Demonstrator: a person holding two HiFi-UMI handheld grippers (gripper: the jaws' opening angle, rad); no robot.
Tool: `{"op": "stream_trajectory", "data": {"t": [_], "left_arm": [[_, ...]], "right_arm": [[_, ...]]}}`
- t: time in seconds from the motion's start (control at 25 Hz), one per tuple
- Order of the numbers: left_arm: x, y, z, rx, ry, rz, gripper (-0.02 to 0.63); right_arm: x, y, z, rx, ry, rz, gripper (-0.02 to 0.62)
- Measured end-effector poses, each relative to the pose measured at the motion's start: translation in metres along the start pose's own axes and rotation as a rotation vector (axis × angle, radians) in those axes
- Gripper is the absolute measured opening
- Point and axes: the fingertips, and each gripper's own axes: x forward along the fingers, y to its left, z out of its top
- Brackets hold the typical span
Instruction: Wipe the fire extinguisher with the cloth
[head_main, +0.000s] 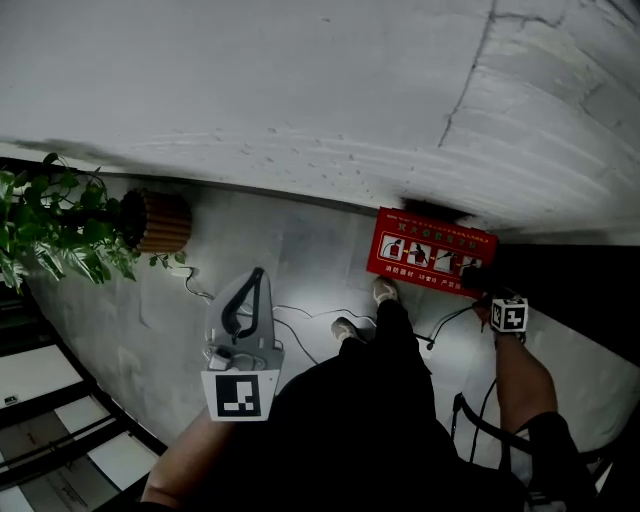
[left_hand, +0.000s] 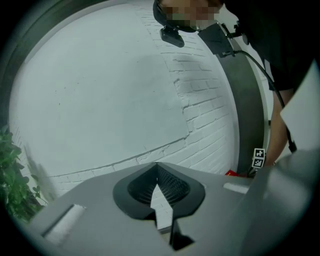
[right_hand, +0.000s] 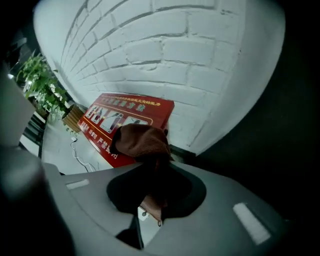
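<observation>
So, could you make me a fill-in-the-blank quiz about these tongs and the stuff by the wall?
1. The crumpled fabric cloth gripped in the right tongs is ____ in colour.
2. The left tongs are shut and hold ____.
3. The flat red box with printed pictures stands against a white wall built of ____.
4. The leafy green potted plant stands on the person's ____ side.

Missing words: brown; nothing; bricks; left.

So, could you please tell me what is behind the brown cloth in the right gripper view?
Behind the brown cloth lies a red rectangular panel with white pictograms, set against the white brick wall. The cloth covers part of the panel, and no extinguisher shows.
</observation>
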Motion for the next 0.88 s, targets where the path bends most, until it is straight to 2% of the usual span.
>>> {"op": "stream_trajectory", "data": {"t": [0.12,0.24,0.4,0.56,0.76,0.88], "left_arm": [[-0.016,0.017,-0.012,-0.024,0.013,0.065,0.000],[-0.033,0.038,-0.023,-0.062,0.026,0.147,0.000],[-0.056,0.058,-0.032,-0.075,0.032,0.232,0.000],[-0.087,0.076,-0.050,-0.081,0.078,0.311,0.000],[-0.119,0.090,-0.063,-0.064,0.128,0.385,0.000],[-0.130,0.096,-0.071,-0.063,0.155,0.405,0.000]], "right_arm": [[0.002,0.037,0.036,-0.114,-0.089,0.096,0.054],[0.008,0.100,0.075,-0.248,-0.139,0.217,0.054],[0.025,0.196,0.118,-0.409,-0.175,0.365,0.054],[0.047,0.281,0.133,-0.486,-0.162,0.470,0.054],[0.065,0.362,0.132,-0.528,-0.127,0.534,0.054],[0.084,0.368,0.117,-0.532,-0.037,0.506,0.054]]}}
